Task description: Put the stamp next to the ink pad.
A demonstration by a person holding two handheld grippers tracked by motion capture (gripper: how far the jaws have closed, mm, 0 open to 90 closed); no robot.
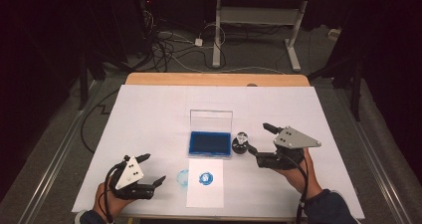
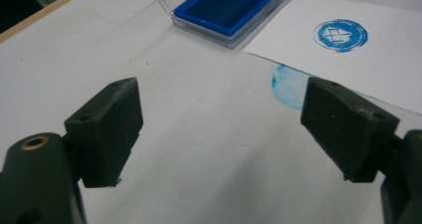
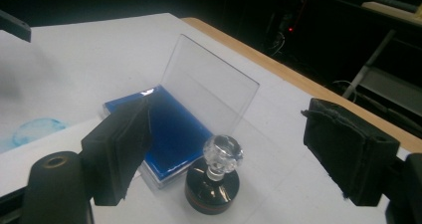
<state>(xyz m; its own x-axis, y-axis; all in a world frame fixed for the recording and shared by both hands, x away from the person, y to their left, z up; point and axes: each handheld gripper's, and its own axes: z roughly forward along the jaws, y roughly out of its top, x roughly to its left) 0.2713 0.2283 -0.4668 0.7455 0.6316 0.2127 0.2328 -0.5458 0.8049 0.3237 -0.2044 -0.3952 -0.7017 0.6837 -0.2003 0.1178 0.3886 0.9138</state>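
White table [image 1: 149, 114]: stamp [image 3: 214, 181] stands upright, knob up.

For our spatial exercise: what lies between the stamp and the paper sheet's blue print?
In the high view, the ink pad's front right corner lies between stamp and print.

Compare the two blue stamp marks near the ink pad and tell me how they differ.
The mark on the paper sheet is dark, crisp blue with a ring and a pattern inside; the mark on the table cover is pale and smeared, with no readable pattern. The first lies wholly on the paper sheet; the second sits left of it, partly under its edge. Both are round and blue.
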